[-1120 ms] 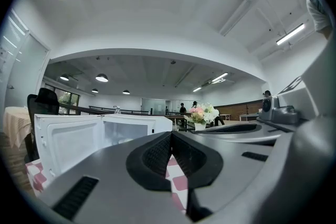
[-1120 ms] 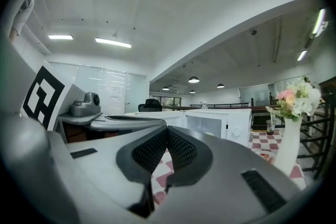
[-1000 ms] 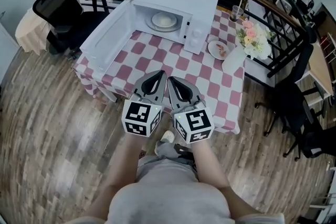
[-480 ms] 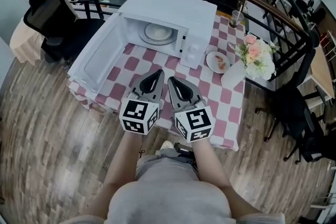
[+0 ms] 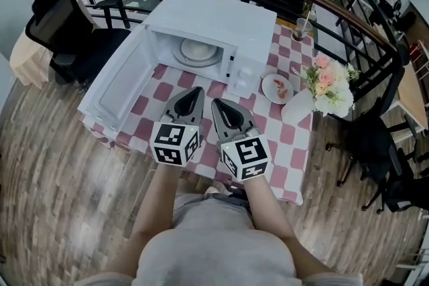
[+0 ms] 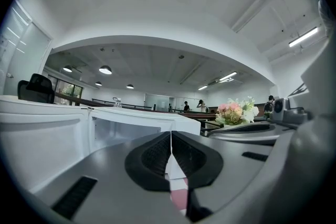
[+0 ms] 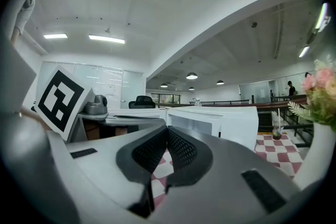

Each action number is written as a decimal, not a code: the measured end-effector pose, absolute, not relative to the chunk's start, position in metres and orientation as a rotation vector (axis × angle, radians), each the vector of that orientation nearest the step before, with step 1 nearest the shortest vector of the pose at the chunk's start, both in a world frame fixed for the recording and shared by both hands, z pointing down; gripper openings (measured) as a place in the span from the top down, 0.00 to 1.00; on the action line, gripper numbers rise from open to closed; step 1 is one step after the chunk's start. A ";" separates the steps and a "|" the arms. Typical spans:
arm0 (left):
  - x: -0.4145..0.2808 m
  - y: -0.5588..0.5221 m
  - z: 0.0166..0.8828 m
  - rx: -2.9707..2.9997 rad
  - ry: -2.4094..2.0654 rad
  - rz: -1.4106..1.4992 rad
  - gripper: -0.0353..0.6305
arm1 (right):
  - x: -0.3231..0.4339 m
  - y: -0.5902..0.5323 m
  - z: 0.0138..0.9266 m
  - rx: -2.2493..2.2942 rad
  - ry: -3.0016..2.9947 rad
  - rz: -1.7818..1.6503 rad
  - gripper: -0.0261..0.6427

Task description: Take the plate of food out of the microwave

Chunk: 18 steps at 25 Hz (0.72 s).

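Observation:
A white microwave (image 5: pixel 224 23) stands on the red-and-white checked table (image 5: pixel 278 137), its door (image 5: pixel 117 80) swung wide to the left. Inside it lies a white plate of food (image 5: pixel 196 49) on the turntable. My left gripper (image 5: pixel 196 92) and right gripper (image 5: pixel 216 106) hover side by side over the table's near part, a short way in front of the microwave's mouth. Both are shut with nothing between the jaws. In the left gripper view the microwave (image 6: pixel 142 126) shows just beyond the closed jaws; in the right gripper view the microwave (image 7: pixel 220 122) stands ahead.
A small plate with food (image 5: pixel 278 87) lies on the table right of the microwave. A white vase of flowers (image 5: pixel 322 84) stands further right and a glass (image 5: pixel 299 29) at the back. A dark railing (image 5: pixel 322 7) curves behind the table; black office chairs (image 5: pixel 64 20) stand at left.
The view has come closer to the table and microwave. Both grippers stay shut, side by side, and now reach further over the table toward the microwave's opening.

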State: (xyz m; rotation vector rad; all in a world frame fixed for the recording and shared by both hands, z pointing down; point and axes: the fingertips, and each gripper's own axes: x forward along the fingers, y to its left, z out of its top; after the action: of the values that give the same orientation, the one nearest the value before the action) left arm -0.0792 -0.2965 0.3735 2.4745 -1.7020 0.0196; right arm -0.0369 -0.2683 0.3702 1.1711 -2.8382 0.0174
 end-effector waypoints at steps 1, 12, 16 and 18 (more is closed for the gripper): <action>-0.079 -0.299 0.374 2.472 -1.699 0.020 0.94 | -0.038 -0.270 0.370 1.167 -2.840 0.021 0.93; -0.088 -0.333 0.388 2.484 -1.641 0.038 0.94 | -0.047 -0.294 0.379 1.208 -2.824 0.045 0.93; -0.096 -0.355 0.393 2.472 -1.582 -0.016 0.93 | -0.052 -0.315 0.384 1.249 -2.803 0.047 0.93; -0.099 -0.369 0.396 2.455 -1.543 -0.048 0.89 | -0.055 -0.325 0.387 1.261 -2.799 0.053 0.93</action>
State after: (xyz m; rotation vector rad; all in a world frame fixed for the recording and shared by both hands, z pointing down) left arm -0.0993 -0.3686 0.3958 2.4549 -1.5434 -0.0481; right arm -0.0553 -0.3249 0.3870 1.2611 -2.7986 0.0527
